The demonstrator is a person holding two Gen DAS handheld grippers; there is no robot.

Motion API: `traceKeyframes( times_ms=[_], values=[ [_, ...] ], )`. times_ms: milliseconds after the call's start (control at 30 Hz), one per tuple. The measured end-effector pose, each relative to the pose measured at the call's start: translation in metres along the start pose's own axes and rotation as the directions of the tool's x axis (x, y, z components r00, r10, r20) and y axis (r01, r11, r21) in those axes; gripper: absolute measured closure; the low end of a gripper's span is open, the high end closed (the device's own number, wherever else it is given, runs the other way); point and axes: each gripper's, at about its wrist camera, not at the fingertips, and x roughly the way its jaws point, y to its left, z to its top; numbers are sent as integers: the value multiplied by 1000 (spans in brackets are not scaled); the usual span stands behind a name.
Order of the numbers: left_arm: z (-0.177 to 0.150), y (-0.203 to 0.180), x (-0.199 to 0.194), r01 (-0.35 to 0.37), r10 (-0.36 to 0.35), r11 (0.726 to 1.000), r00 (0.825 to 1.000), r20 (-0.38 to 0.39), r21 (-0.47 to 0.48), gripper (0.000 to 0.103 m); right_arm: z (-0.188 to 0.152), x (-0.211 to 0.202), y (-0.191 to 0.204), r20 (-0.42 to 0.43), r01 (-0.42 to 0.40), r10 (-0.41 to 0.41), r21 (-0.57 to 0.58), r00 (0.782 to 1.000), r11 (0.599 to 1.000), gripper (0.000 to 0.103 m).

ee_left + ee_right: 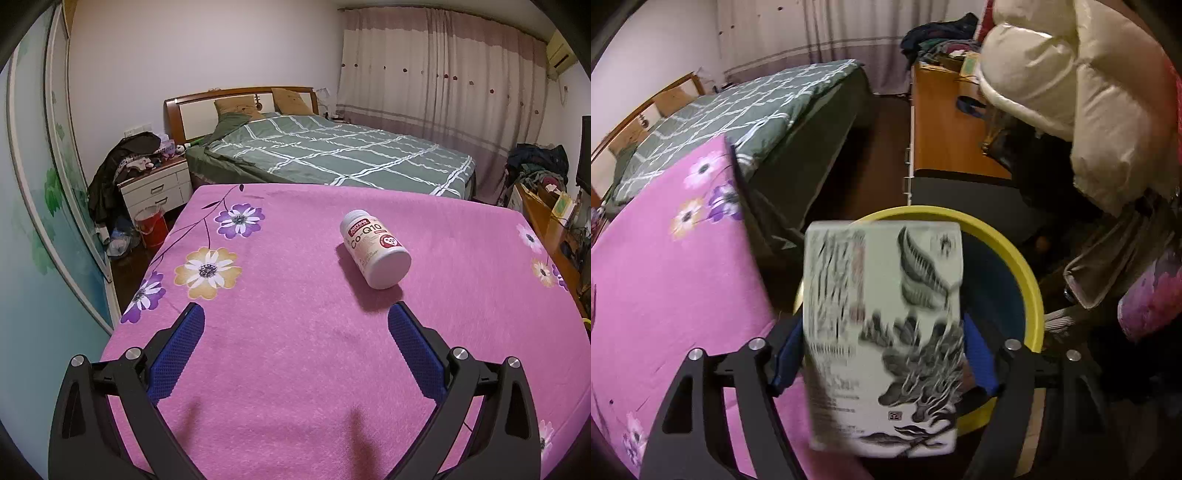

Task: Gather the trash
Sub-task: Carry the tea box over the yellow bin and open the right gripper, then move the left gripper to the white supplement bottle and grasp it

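Right gripper (882, 332): stretched out past the edge of the pink flower blanket (665, 277), right above a round bin with a yellow rim (1030, 280) and a blue inside. Between its two blue pads (788, 354), a pale box with black leaf and feather drawings (882, 280), standing on end. Held there for a simple reason: straight over the hole, so as to fall in and not onto the floor. Pressed tight or already loose? Cannot tell. Box all smeary, fingers sharp, a thin gap perhaps on the right side. Likely slipping down, but only a guess.

Left gripper (295, 306): wide apart, nothing in it, hanging low over the same pink blanket and tipped down a little. Just ahead of its right-hand finger, a white Co-Q10 pill bottle (375, 249), lying on its side, lid end pointing away, flat bottom pointing back. Not touched. Probably the next bit of trash to pick up, and probably the reason for waiting open and so near.

Easy to roll, a round bottle on a soft blanket. Best grabbed across the round middle, gently, from above.

Farther off: a green checked bed (332, 155), not part of the job.
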Motion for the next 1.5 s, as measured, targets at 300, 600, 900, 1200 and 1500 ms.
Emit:
traceKeyframes(
  times_ms=[300,600,900,1200,1500],
  values=[
    [-1,-2,2,2,-2,1000,1000,-6,11,5,6,-15,59,78,-111,119,-99,990,989,22],
    [-1,-1,5,-12,12,1000,1000,-22,-2,5,14,-8,173,56,-272,298,-276,953,922,22],
    [9,-20,13,1,-1,1000,996,-88,3,5,-2,-13,224,-2,-367,394,-368,919,854,22],
    [44,-65,53,14,-16,1000,983,-184,-14,5,-6,-10,222,-67,-441,446,-329,893,835,22],
    [44,-84,86,2,-18,998,969,-247,-64,30,-4,-5,215,-79,-467,466,-303,881,831,22]
  ],
)
